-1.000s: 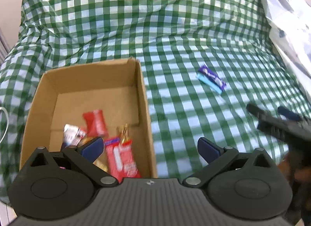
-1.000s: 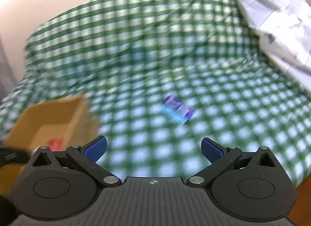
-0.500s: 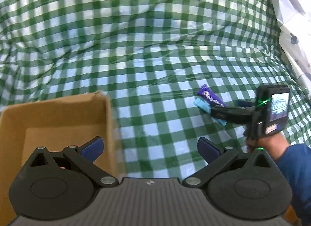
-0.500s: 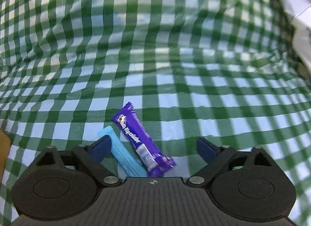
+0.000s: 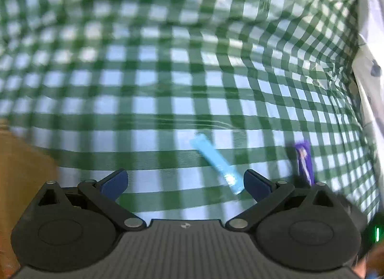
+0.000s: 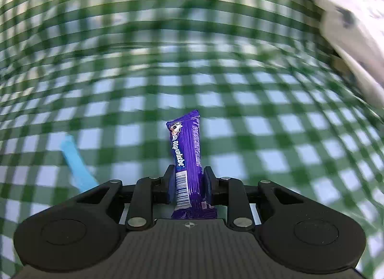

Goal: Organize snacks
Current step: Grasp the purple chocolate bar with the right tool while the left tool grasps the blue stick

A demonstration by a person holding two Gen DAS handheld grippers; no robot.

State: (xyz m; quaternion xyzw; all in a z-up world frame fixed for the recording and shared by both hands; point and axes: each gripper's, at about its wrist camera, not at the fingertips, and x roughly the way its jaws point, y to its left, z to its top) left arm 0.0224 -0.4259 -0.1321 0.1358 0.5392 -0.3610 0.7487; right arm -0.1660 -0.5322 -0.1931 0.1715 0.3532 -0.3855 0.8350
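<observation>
Your right claw (image 6: pixel 188 183) has just closed, pinching the glossy purple candy stick wrapper (image 6: pixel 186 154); your left claw (image 5: pixel 184 181) stands spread above the slim light-blue wrapper (image 5: pixel 216 162) on green-checked cloth (image 5: pixel 168 75).

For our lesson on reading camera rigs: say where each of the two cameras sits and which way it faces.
Left wrist: on the left gripper, angled down at the checked cloth and blue snack; its open fingers show.
Right wrist: on the right gripper, facing the cloth; its fingers clamp the purple snack.
Shared: both snacks and the cloth.
</observation>
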